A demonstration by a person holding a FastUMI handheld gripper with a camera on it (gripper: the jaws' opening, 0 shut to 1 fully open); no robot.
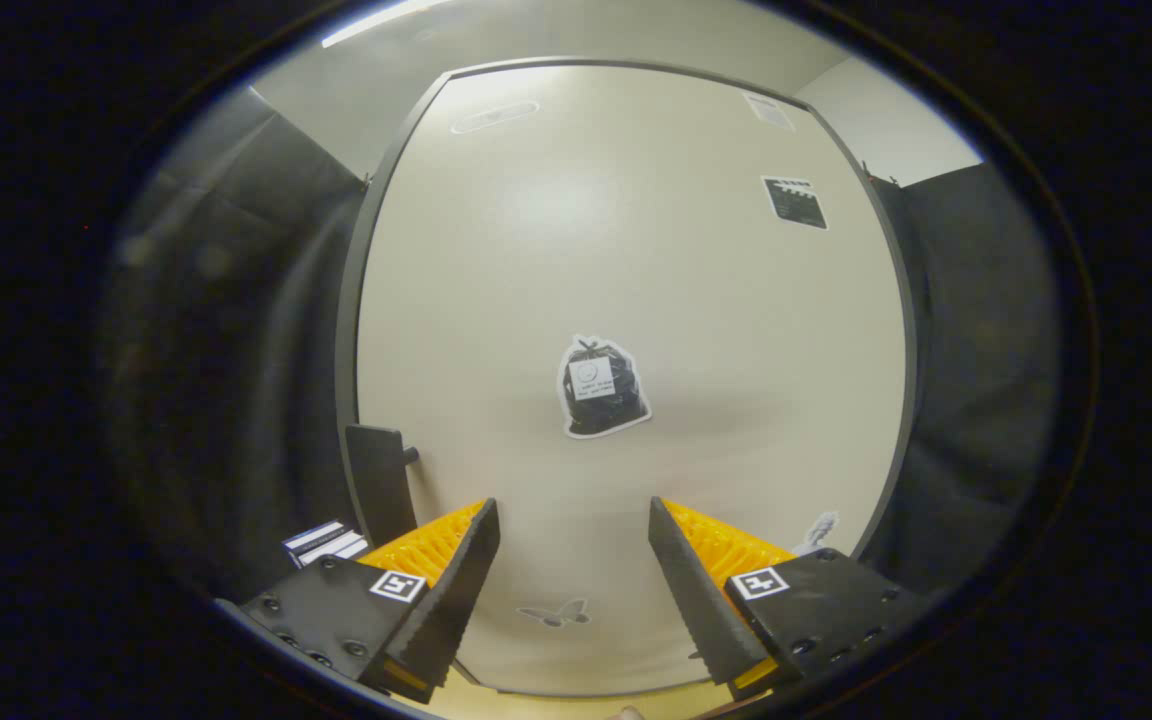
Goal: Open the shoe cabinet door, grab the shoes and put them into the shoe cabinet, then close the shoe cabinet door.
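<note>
Your gripper (574,555) sits lowest and closest, its two fingers (456,590) spread wide apart with nothing between them, so the claw is released. Between the fingertips you can see a small butterfly sticker (556,612) on the pale surface ahead.

That surface is the shoe cabinet door (626,300), a broad cream panel with a dark rim, standing closed and facing you squarely just beyond the fingers. Near its middle, straight ahead of the gap between your fingers, is a sticker of a black rubbish bag (601,387). Higher up toward the right edge of the door you have a small dark label (795,202), and another faint sticker (821,528) peeks out just above the right finger.

Beside the left finger, at the door's left rim, a dark handle (381,482) juts out. Just below it lies a small striped box (324,541). Black cloth (236,350) hangs on both sides of the cabinet.
</note>
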